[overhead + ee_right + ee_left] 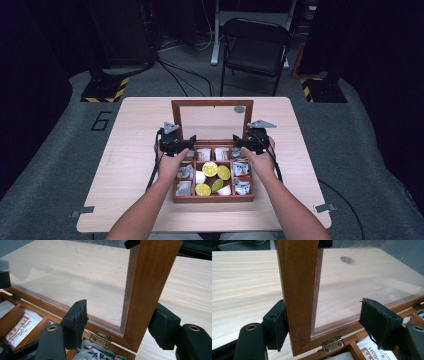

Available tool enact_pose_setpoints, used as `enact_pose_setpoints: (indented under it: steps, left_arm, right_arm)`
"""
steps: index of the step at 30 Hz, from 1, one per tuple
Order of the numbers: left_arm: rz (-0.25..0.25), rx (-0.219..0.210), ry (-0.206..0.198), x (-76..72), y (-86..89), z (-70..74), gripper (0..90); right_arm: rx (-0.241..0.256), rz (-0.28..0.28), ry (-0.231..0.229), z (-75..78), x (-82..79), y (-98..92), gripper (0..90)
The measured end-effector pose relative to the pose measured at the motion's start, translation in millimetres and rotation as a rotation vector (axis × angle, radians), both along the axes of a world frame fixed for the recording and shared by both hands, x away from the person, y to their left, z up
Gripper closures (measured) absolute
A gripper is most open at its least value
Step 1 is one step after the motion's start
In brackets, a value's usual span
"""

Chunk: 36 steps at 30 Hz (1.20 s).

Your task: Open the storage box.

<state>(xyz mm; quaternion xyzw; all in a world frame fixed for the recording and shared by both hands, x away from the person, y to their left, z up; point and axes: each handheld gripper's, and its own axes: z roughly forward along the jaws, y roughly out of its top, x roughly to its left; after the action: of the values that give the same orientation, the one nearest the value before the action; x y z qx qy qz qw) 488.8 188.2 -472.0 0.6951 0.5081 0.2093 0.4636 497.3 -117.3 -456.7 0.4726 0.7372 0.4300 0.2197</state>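
Bright table, dark surroundings, soft focus

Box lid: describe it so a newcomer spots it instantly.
On the pale wooden table sits a brown compartment box. The lid stands upright at its far edge, hinged: a wood frame around a clear pane, unlike the packet-filled tray below.
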Motion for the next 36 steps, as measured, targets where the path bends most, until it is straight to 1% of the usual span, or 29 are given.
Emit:
enact_pose_setpoints:
  steps: [1, 2, 4, 6, 8, 9, 10, 15, 20, 22, 25, 26, 27, 29, 31, 32, 33, 36]
  left_arm:
    - [-0.003, 0.004, 0.006, 1.4, 0.3, 0.5, 26.7]
    - [-0.002, 0.003, 0.013, 2.9, 0.0, 1.0, 26.7]
    - [-0.006, 0.0, 0.035, 7.2, -0.2, 2.3, 26.6]
    - [-0.003, 0.002, 0.049, 9.6, -1.8, 2.7, 26.6]
    - [-0.001, -0.001, 0.043, 10.8, -2.7, 1.3, 26.6]
    - [0.008, -0.016, 0.041, 11.3, -3.7, 0.5, 26.6]
    - [0.007, -0.019, 0.043, 11.9, -3.2, 0.1, 26.6]
    - [0.012, -0.029, 0.05, 14.0, -2.7, -0.5, 26.7]
    - [0.01, -0.038, 0.05, 17.4, -2.0, -2.5, 26.9]
    - [0.019, -0.047, 0.059, 18.3, -2.8, -2.7, 27.0]
    - [0.012, -0.025, 0.067, 21.5, -2.1, -1.9, 26.6]
    - [0.012, -0.032, 0.075, 22.1, -2.1, -2.0, 26.7]
    - [0.013, -0.033, 0.079, 23.0, -2.0, -2.2, 26.8]
    - [0.01, -0.031, 0.081, 24.2, -1.9, -2.6, 26.8]
    - [0.007, -0.031, 0.086, 25.1, -1.4, -2.9, 27.1]
    - [0.009, -0.035, 0.091, 25.7, -1.4, -3.1, 27.3]
    - [0.006, -0.036, 0.094, 26.6, -1.1, -3.2, 27.3]
    - [-0.001, -0.034, 0.101, 28.5, -0.3, -3.7, 27.1]
  right_arm:
    - [0.002, -0.004, 0.008, 0.2, 0.7, 0.8, 34.9]
    - [-0.001, -0.004, 0.006, 0.2, 1.8, 1.1, 35.0]
    - [0.007, -0.014, 0.011, 0.0, 2.7, 1.5, 35.3]
    - [0.018, -0.028, 0.024, -0.6, 3.8, 1.0, 35.7]
    - [0.029, -0.041, 0.037, -0.8, 4.7, 0.0, 36.8]
    - [0.036, -0.044, 0.039, -1.1, 5.3, -0.6, 37.4]
    - [0.043, -0.045, 0.045, -1.0, 5.5, -0.8, 37.7]
    - [0.044, -0.043, 0.046, -1.7, 7.8, -1.9, 37.9]
    - [0.04, -0.064, 0.067, -1.4, 10.9, 0.3, 37.8]
    - [0.043, -0.066, 0.076, -1.7, 12.7, 0.4, 37.7]
    - [0.048, -0.071, 0.082, -2.6, 14.9, 0.6, 37.3]
    - [0.048, -0.065, 0.079, -2.9, 15.8, 0.6, 37.0]
    - [0.05, -0.074, 0.085, -3.0, 15.9, 1.5, 36.8]
    - [0.053, -0.076, 0.097, -2.8, 17.0, 2.0, 36.7]
    - [0.041, -0.068, 0.095, -3.1, 19.5, 1.0, 36.7]
    - [0.049, -0.076, 0.105, -3.0, 19.4, 1.7, 36.7]
    - [0.046, -0.077, 0.109, -3.1, 20.4, 1.8, 36.7]
    - [0.048, -0.074, 0.11, -3.9, 22.1, 1.7, 36.6]
